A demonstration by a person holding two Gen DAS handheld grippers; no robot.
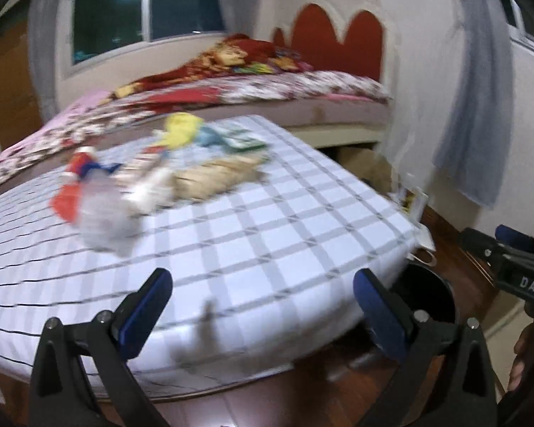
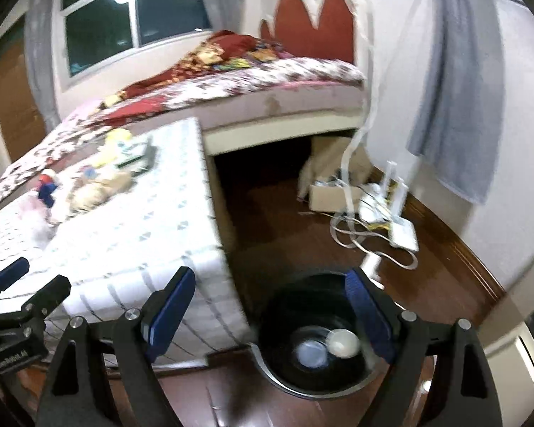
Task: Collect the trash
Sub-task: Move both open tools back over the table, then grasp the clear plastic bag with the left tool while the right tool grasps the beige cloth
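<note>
A blurred pile of trash lies on the checked mattress (image 1: 267,235): a clear plastic bottle (image 1: 103,217), a red wrapper (image 1: 66,203), a beige crumpled bag (image 1: 213,178), a yellow piece (image 1: 181,130) and a green-white box (image 1: 242,138). My left gripper (image 1: 263,295) hangs open over the mattress's near edge, well short of the pile, with nothing between its fingers. My right gripper (image 2: 270,295) is open and empty above the black round bin (image 2: 284,377) on the floor. A white round piece (image 2: 341,343) and a pale disc (image 2: 309,352) lie inside the bin.
A bed with floral sheets (image 2: 267,78) stands behind the mattress under a window. White cables (image 2: 352,227), white devices (image 2: 402,231) and a cardboard box (image 2: 331,195) clutter the wooden floor by the wall. A grey curtain (image 2: 452,99) hangs at the right.
</note>
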